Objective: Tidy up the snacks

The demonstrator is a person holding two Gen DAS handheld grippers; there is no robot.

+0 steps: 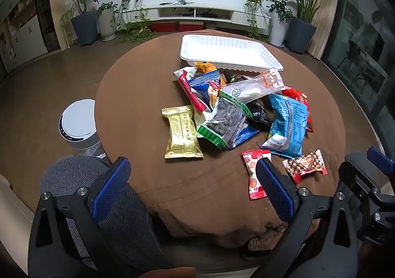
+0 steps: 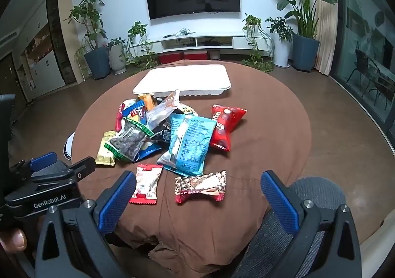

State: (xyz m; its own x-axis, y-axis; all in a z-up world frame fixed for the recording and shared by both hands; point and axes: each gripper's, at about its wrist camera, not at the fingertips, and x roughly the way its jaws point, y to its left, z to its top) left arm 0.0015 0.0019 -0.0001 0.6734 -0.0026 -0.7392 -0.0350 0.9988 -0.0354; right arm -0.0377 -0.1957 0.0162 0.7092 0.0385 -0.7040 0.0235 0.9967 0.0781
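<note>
Hovering tools (image 1: pixel 192 179) (image 2: pixel 197 191), wide, seemingly empty, near snacks (image 1: pixel 237 110)

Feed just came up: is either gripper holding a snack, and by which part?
Nothing is held. The left gripper and right gripper are both open and empty, short of the snack pile.

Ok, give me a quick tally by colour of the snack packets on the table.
Gold packet: 1
Light blue packet: 1
Large red packet: 1
Red-and-white sweet: 1
Brown-and-red sweet: 1
Green-edged seed bag: 1
Dark blue bag: 1
White-and-red packet: 1
Orange packet: 1
Clear packet: 1
Black packet: at least 1
Total: at least 11; the pile may hide more.
</note>
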